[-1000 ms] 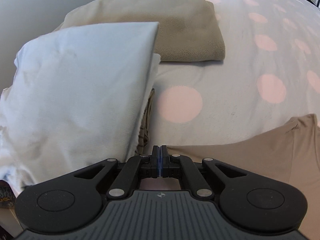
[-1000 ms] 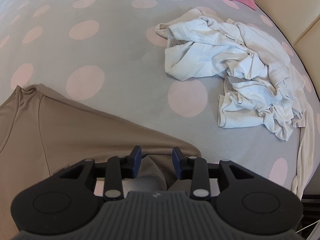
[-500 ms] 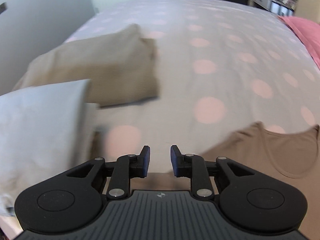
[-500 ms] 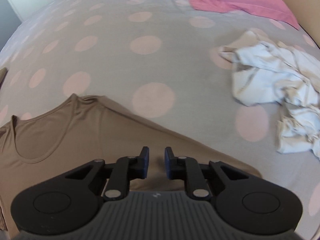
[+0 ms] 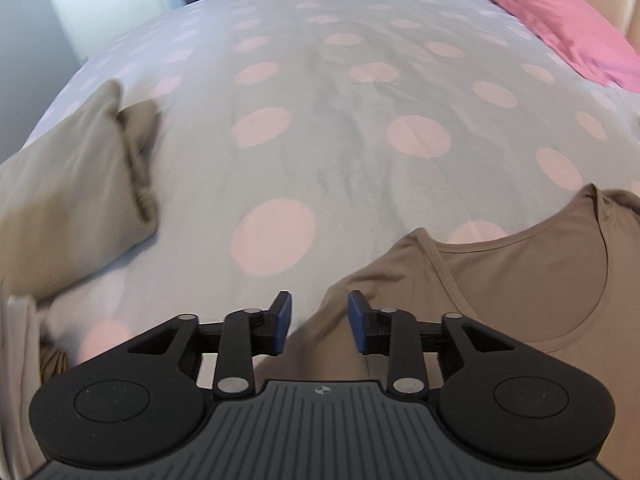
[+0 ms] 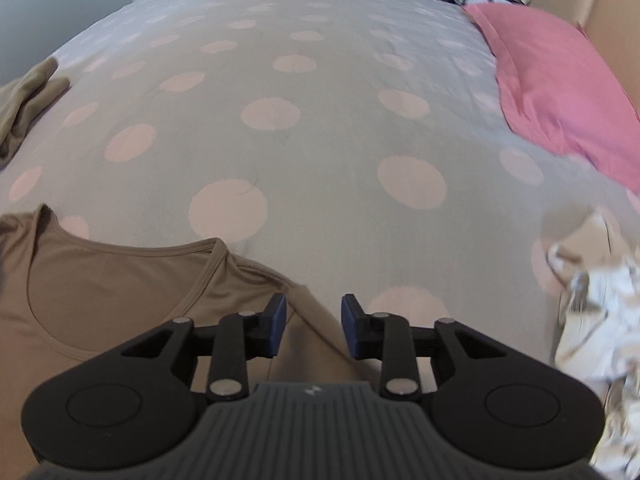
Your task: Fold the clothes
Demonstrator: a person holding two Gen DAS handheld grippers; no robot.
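The left hand-held gripper (image 5: 319, 322) hangs with its jaws apart, having just been opening, over the left shoulder of the tan scoop-neck top (image 5: 520, 292); fabric lies under the gap, but the pads do not press it. The right hand-held gripper (image 6: 313, 325) mirrors it at the other shoulder of the top (image 6: 112, 292), its jaws likewise apart and just widened, gripping nothing. The paired stance suggests both shoulders are being lined up for one pinch and a fold. The top lies flat on the polka-dot bed (image 5: 340, 160), neckline toward 12 o'clock. Open bedding stretches ahead. At 9 o'clock sits a folded beige garment (image 5: 76, 184); at 3 o'clock a crumpled white garment (image 6: 592, 312); at 2 o'clock a pink pillow (image 6: 552, 92).
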